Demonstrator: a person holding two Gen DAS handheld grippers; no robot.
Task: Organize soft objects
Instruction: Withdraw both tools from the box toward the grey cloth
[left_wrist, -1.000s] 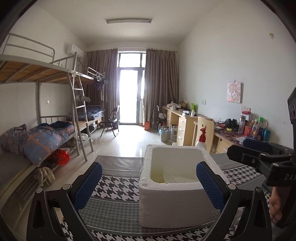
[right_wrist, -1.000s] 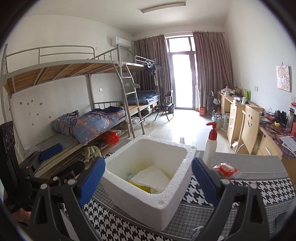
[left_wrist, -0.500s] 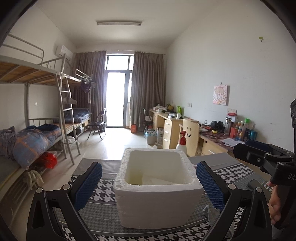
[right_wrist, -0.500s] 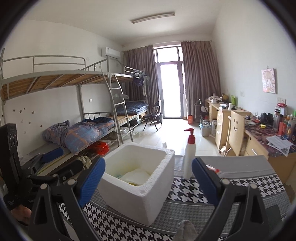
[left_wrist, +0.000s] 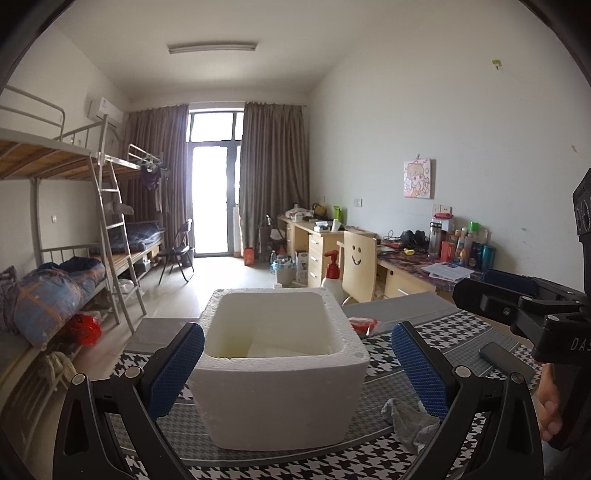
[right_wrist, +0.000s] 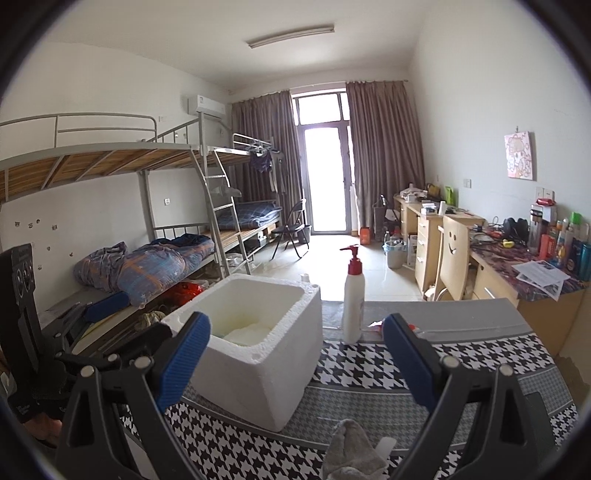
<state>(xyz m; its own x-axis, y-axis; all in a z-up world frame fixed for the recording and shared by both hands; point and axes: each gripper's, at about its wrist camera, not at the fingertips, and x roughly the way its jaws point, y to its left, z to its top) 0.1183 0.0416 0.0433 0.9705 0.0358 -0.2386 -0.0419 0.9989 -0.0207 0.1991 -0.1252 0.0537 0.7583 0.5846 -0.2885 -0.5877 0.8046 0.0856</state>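
Observation:
A white foam box (left_wrist: 280, 373) stands on the houndstooth table cloth (right_wrist: 369, 365), with pale soft items lying low inside it. In the right wrist view the foam box (right_wrist: 251, 347) sits left of centre. A crumpled grey cloth (left_wrist: 410, 424) lies on the table to the right of the box; the same grey cloth (right_wrist: 351, 454) shows at the bottom edge of the right wrist view. My left gripper (left_wrist: 295, 373) is open, its blue pads either side of the box, nearer the camera. My right gripper (right_wrist: 295, 362) is open and holds nothing.
A white pump bottle (right_wrist: 354, 299) with a red top stands behind the box, a red packet (left_wrist: 364, 325) beside it. A dark flat phone-like object (left_wrist: 506, 363) lies at the right. Bunk beds (right_wrist: 147, 221) line the left wall, desks (right_wrist: 480, 258) the right.
Both grippers have pulled back and lowered; the box looks farther off and its contents are less visible. The grey cloth has come into view at the bottom. Both stay open.

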